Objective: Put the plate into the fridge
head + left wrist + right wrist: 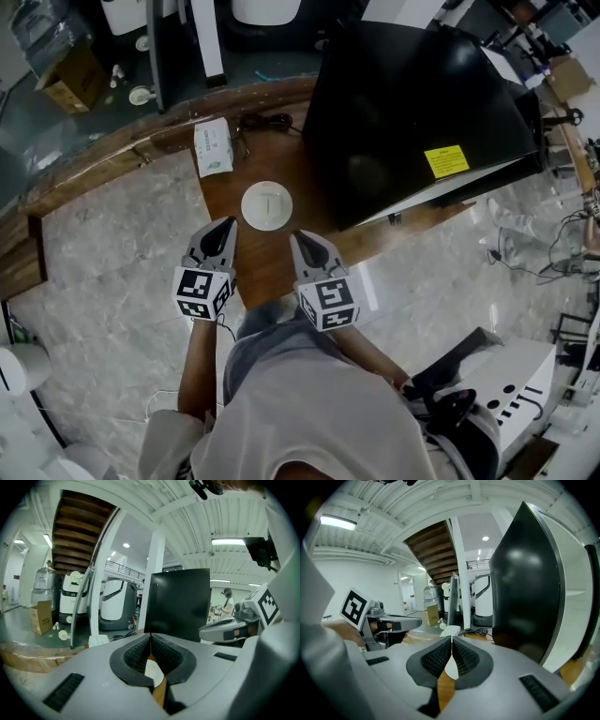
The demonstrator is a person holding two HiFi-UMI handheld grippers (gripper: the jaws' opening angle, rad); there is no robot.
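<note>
Head view first: where is the plate? – Inspector

On the wooden counter, flat and untouched, at mid-frame. It lies just ahead of both fingertips, between them. Being round, it has no long axis to line up with. – Assistant

Which hand is nearer? – Inspector

Little in it. The left gripper points in from the lower left and the right gripper from the lower right. Both are near the rim, neither touching. The fridge stands at upper right, so I judge the right side has the shorter carry. – Assistant

State of the fingers? – Inspector

Left gripper view: the fingers are clenched together, with nothing between them. The plate shows only through the gap beneath. Right gripper view: its fingers are pressed together the same way, also empty. – Assistant

Pose? – Inspector

Both are held low over the counter, angled inward toward the plate. They must part before any grasp. – Assistant
</note>
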